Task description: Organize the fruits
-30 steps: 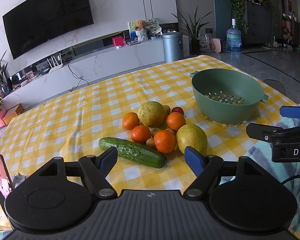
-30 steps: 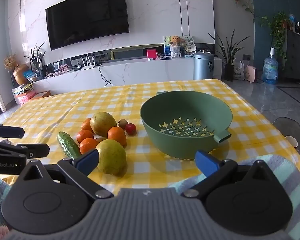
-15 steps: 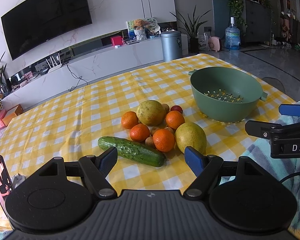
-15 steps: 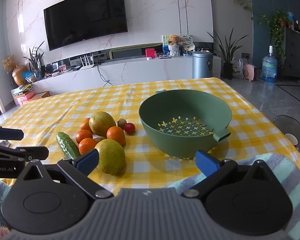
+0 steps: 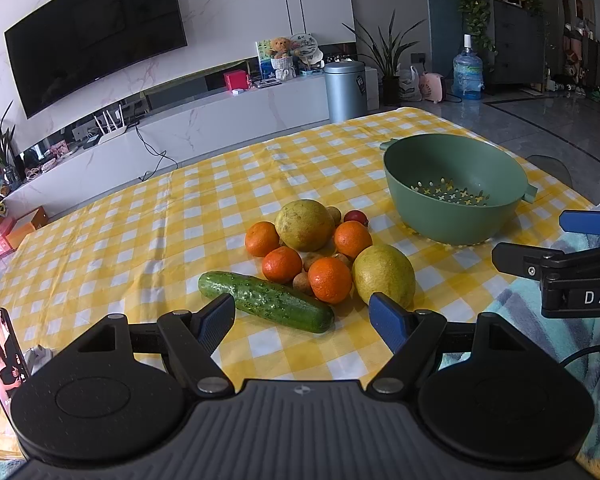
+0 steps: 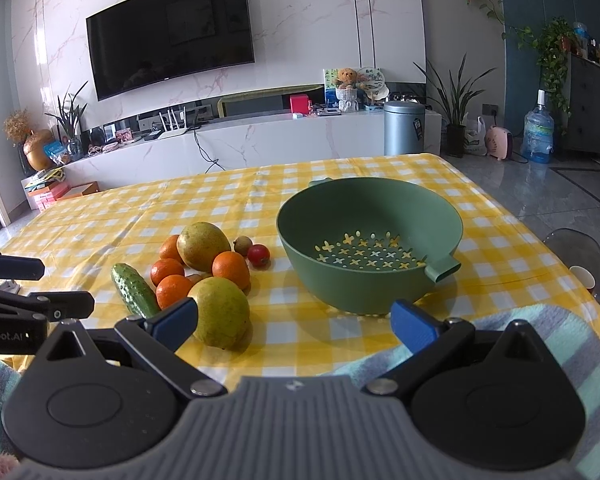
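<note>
A pile of fruit lies on the yellow checked tablecloth (image 5: 140, 240): two yellow-green mangoes (image 5: 383, 275) (image 5: 304, 225), several oranges (image 5: 330, 280), a cucumber (image 5: 266, 301), small brown fruits and a red one (image 5: 356, 217). An empty green colander bowl (image 5: 452, 188) stands to their right. My left gripper (image 5: 302, 318) is open and empty, just short of the cucumber. My right gripper (image 6: 294, 320) is open and empty, between the near mango (image 6: 220, 312) and the bowl (image 6: 368, 240).
A phone (image 5: 2, 356) stands at the near left table edge. A striped teal towel (image 6: 540, 332) covers the near right corner. A clear chair (image 6: 576, 248) is beside the table on the right. A TV wall and cabinet are behind.
Both grippers have risen and edged slightly; the fruit and bowl appear a bit lower and farther. Nothing on the table moved.
</note>
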`<state>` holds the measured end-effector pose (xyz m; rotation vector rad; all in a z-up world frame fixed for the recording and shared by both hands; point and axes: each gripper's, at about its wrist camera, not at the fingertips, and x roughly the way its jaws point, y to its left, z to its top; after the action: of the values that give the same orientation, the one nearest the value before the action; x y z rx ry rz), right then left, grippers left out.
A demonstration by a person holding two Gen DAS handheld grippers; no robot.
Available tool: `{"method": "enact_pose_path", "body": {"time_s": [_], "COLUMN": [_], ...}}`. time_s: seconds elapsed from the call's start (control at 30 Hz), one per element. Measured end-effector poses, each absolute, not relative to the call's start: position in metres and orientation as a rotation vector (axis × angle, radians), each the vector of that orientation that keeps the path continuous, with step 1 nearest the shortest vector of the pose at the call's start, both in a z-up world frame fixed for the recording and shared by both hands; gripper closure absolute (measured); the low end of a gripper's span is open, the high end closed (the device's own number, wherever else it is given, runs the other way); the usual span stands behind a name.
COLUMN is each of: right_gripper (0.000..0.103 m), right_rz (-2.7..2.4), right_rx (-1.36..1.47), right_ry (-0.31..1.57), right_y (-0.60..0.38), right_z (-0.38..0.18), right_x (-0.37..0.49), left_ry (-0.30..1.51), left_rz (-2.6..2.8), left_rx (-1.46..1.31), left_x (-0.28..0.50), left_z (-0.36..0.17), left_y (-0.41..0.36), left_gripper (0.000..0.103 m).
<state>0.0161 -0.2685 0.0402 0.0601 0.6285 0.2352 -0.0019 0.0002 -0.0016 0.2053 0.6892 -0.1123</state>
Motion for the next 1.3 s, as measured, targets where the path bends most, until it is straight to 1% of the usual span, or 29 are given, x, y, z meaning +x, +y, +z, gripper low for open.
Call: {"method": "enact_pose_path", "body": {"time_s": [1.3], "right_gripper": [0.004], "right_rz": [0.227], "right_rx": [0.053], "right_ry": [0.652], "right_y": [-0.267], "right_z": [0.0382], "right_x": [0.0184], "left_ry": [0.699], "left_rz": [-0.122], "left_rx": [0.217], "left_x": [-0.0013], "left_z": [-0.0017], "left_y": [-0.0033], "left_gripper": [0.013]}}
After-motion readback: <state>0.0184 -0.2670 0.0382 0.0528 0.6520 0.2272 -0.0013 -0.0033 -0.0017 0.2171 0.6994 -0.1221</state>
